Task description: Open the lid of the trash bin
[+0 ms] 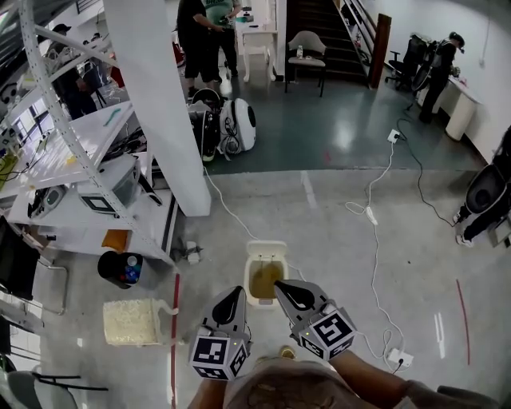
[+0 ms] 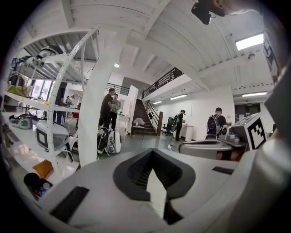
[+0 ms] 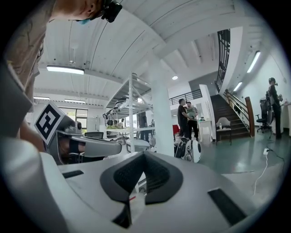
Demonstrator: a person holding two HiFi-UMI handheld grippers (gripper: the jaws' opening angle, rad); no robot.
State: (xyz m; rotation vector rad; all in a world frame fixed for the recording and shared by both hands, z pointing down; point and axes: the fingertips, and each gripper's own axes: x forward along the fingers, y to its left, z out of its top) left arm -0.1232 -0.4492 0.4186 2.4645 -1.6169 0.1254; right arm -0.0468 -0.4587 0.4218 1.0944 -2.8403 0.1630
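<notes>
The trash bin [image 1: 266, 254] stood on the floor [image 1: 335, 264] straight ahead of the person, with the left gripper [image 1: 233, 294] just short of it on the left and the right gripper [image 1: 283, 286] at its near right edge. Left of the bin and farther back rose a pillar [image 1: 156, 96], with a shelf rack [image 1: 88, 192] to its left, a bucket [image 1: 118, 268] by the rack's near corner and a block [image 1: 132, 321] nearer still. A cable [image 1: 375, 200] ran across the floor right of the bin, and a chair [image 1: 307, 49] stood far behind, beside the stairs [image 1: 319, 24].
</notes>
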